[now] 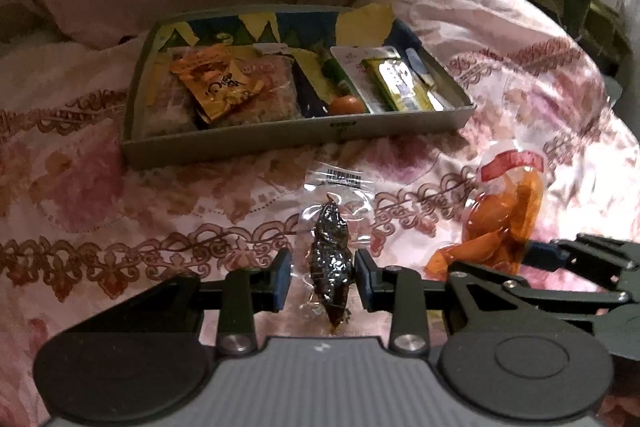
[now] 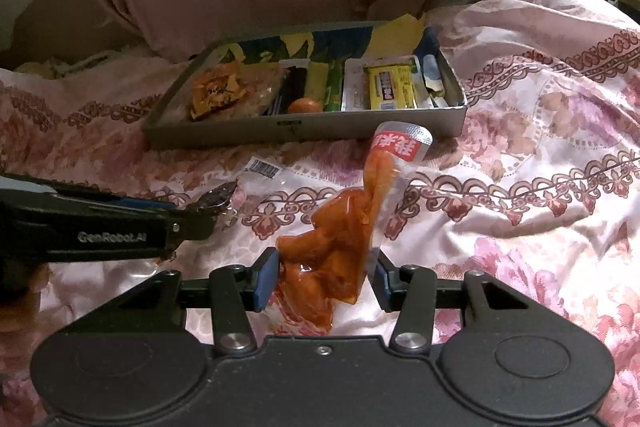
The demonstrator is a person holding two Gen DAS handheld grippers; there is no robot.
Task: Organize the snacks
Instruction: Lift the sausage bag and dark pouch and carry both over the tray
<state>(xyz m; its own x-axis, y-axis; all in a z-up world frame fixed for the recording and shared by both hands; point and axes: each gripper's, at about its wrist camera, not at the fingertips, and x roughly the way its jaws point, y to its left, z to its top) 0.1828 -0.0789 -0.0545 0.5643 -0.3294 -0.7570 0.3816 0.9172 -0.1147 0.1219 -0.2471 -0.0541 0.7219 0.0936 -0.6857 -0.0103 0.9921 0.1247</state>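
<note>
Left gripper [image 1: 322, 281] pinched the dark snack pack [image 1: 331, 259], right gripper [image 2: 324, 277] pinched the orange snack pack [image 2: 340, 247], both near the tray [image 1: 300, 139].

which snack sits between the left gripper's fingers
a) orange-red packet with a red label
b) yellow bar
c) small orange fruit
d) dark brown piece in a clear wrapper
d: in the left wrist view the left gripper straddles the dark snack in clear wrap, while the orange-red packet sits in the right gripper.
</note>
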